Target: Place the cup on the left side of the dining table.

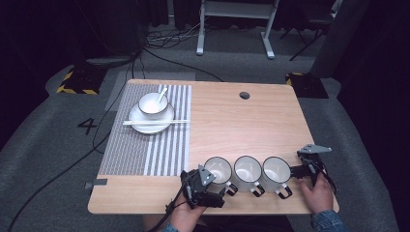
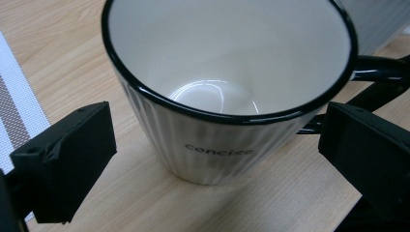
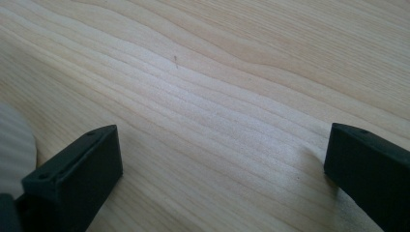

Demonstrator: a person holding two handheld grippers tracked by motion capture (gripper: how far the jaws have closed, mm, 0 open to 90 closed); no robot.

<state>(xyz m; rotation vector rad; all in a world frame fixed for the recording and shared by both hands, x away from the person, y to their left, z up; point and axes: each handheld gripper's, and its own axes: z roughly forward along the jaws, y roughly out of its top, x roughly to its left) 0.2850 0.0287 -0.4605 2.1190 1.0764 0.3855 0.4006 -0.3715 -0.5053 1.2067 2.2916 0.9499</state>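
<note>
Here three mugs (image 1: 247, 173) line the table (image 1: 241, 125) front; left gripper (image 1: 208, 186) jaws wide around the left mug (image 2: 227, 87), right gripper (image 1: 309, 166) jaws wide, empty; bowl (image 1: 153, 103) far-left.

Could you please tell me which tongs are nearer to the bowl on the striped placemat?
Left. The left tongs sit at the leftmost mug, below the placemat holding the bowl; the right tongs are beside the rightmost mug, farther across the table.

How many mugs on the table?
3, in a row along the near edge: left mug between the open jaws of the left gripper, middle mug, right mug beside the right gripper. None seem hidden.
</note>
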